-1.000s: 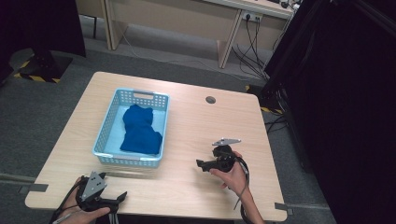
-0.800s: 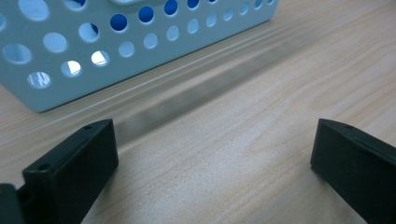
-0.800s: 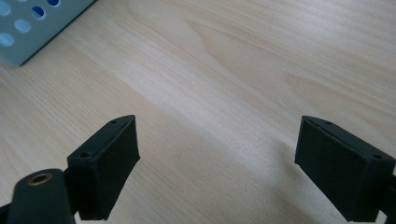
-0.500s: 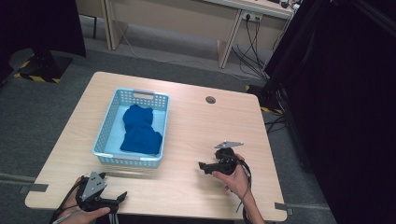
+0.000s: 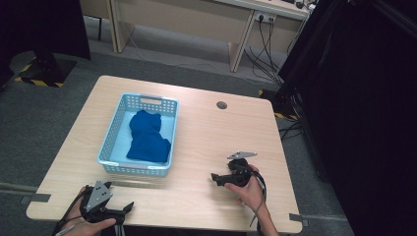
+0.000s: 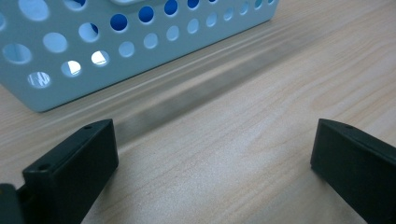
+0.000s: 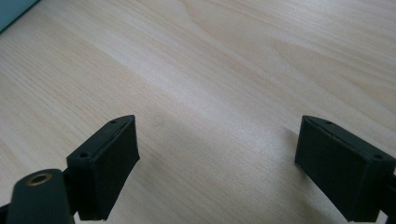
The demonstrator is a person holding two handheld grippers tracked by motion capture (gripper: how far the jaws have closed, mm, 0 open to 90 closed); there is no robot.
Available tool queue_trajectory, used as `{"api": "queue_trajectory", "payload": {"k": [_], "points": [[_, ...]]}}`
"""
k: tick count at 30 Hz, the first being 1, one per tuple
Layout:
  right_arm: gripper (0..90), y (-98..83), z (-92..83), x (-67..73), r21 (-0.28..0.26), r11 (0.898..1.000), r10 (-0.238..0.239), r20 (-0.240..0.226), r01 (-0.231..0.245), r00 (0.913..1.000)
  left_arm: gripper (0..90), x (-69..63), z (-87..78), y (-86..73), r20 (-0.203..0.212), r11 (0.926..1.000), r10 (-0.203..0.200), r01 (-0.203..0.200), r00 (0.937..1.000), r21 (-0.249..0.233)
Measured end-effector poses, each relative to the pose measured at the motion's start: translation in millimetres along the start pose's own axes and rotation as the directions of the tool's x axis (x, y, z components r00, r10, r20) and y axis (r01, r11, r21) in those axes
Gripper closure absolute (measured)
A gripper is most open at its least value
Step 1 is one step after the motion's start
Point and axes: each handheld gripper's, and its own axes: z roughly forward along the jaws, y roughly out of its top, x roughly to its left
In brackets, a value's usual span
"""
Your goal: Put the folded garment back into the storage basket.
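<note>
In light-blue perforated basket [image 5: 114, 129]: blue cloth [image 5: 146, 137] already sitting inside. Left gripper [image 5: 129, 206], right gripper [image 5: 214, 177] low over wooden table [image 5: 206, 132], jaws spread, empty. Looks basically done imo.
</note>
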Motion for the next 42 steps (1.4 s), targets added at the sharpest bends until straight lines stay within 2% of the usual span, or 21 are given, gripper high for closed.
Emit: {"api": "queue_trajectory", "payload": {"k": [7, 42], "points": [[13.2, -3.4, -2.2, -3.3, 0.001, 1.0, 0.001, 0.031, -0.001, 0.9995, 0.0, 0.0, 0.0, 0.0, 0.0, 1.0, 0.0, 0.0, 1.0, 0.0], [12.2, -24.3, -17.9, -10.4, -0.01, 1.0, 0.022, 0.068, -0.022, 0.9974, 0.0, 0.0, 0.0, 0.0, 0.0, 1.0, 0.0, 0.0, 1.0, 0.0]]}}
